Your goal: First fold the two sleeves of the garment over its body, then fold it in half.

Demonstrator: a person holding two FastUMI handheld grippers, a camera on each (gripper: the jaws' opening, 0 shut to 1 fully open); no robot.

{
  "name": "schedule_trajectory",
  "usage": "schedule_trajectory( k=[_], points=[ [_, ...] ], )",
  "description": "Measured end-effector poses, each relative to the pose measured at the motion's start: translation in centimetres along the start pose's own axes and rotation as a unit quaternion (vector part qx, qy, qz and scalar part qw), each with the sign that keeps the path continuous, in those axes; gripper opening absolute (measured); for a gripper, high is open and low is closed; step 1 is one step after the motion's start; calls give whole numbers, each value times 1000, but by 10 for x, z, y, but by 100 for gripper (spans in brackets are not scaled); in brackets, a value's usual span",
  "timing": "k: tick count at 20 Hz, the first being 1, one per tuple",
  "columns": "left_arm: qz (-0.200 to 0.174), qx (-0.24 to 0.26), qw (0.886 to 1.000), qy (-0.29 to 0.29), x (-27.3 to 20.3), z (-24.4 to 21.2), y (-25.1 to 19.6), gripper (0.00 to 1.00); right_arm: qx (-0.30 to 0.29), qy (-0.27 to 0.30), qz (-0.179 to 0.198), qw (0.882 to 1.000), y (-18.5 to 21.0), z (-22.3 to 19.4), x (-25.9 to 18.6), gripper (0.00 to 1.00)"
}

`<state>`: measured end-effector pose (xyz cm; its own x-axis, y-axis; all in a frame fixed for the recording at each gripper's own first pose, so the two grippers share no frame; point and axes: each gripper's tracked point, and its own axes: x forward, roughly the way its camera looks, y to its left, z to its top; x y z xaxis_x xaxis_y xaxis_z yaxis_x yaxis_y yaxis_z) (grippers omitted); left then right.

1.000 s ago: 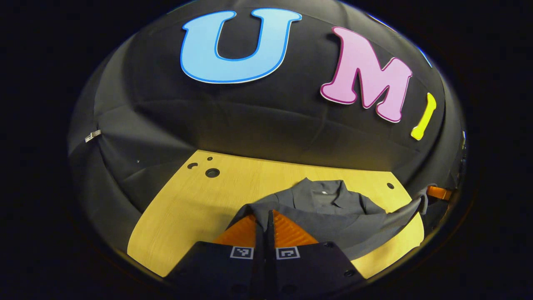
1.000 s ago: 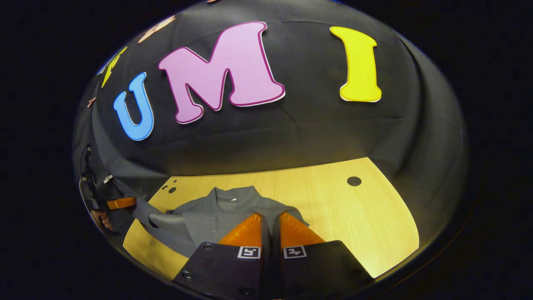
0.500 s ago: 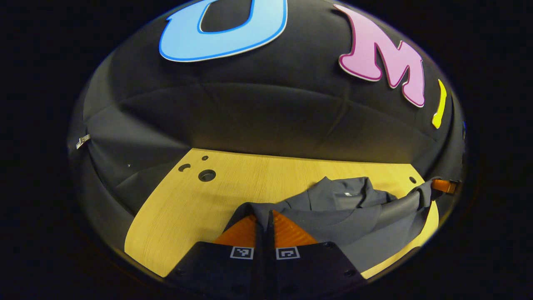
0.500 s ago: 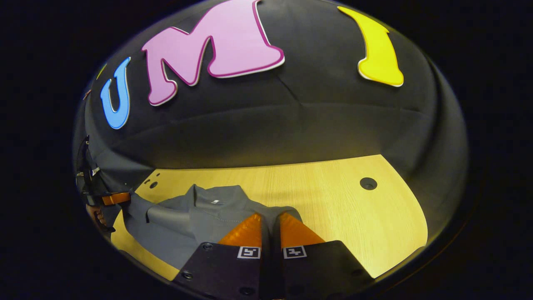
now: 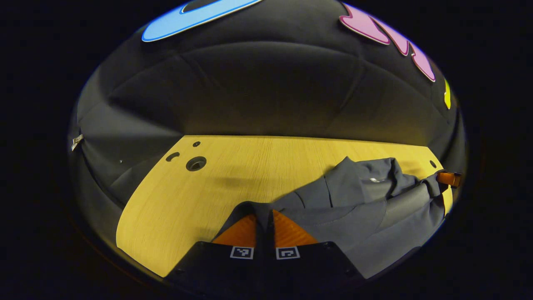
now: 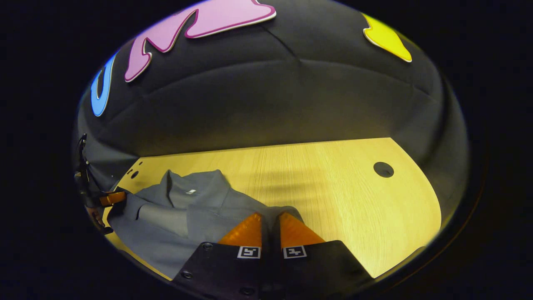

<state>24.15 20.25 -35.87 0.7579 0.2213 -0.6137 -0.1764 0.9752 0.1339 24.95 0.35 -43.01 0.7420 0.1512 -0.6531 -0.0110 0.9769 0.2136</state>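
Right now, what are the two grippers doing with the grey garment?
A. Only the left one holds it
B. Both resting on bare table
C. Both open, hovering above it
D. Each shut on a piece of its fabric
D: in the left gripper view the left gripper pinches the garment between closed orange fingers; in the right gripper view the right gripper does likewise.

Recording booth: black cloth wall (image 5: 266,91), bare wooden table (image 6: 333,183).

Yellow wooden table (image 5: 250,166), grey garment (image 5: 358,208) on it
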Motion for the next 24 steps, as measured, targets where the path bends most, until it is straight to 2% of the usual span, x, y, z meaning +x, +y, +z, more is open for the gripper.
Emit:
schedule_trajectory(
  k=[5, 7, 9, 10, 11, 12, 13, 14, 16, 17, 18, 19, 20, 23, 24],
  points=[
    [0, -15, 1000, -6, 11, -4, -2, 5, -5, 17, -5, 1000, -5, -16, 14, 5],
    [0, -18, 1000, 3, 13, -11, -3, 6, -2, 21, -8, 1000, -6, -19, 20, 9],
    [-4, -24, 1000, 7, 10, -12, -5, 11, 12, 19, 1, 1000, -1, -16, 16, 18],
    [-13, -31, 999, 5, 8, -8, -8, 13, 19, 15, 8, 1000, 2, -14, 13, 25],
    [-23, -39, 999, -2, 3, -6, -15, 18, 22, 10, 12, 1000, 4, -12, 10, 27],
    [-28, -44, 999, -7, -1, 0, -18, 17, 24, 8, 12, 1000, 3, -11, 5, 39],
    [-28, -46, 998, -12, -5, 2, -18, 33, 25, 8, 11, 1000, 2, -11, 1, 34],
    [-25, -44, 999, -13, -9, 5, -17, 48, 27, 10, 12, 1000, 4, -11, -2, 55],
    [-21, -34, 999, -28, -20, 12, -19, 58, 29, 9, 18, 999, 9, -9, -13, 60],
    [-25, -29, 998, -43, -27, 19, -23, 72, 26, 7, 22, 999, 13, -7, -20, 55],
    [-31, -22, 998, -54, -35, 24, -27, 85, 20, 4, 24, 1000, 15, -5, -26, 80],
    [-39, -16, 997, -60, -45, 27, -32, 99, 14, 2, 26, 1000, 18, -4, -33, 81],
    [-45, -10, 997, -64, -54, 29, -36, 95, 10, -1, 29, 1000, 21, -2, -42, 81],
    [-58, 2, 996, -70, -86, 32, -44, 95, 10, -16, 47, 999, 37, 6, -72, 86],
    [-59, 5, 996, -73, -98, 32, -45, 95, 13, -26, 55, 998, 44, 10, -84, 90]
  ],
)
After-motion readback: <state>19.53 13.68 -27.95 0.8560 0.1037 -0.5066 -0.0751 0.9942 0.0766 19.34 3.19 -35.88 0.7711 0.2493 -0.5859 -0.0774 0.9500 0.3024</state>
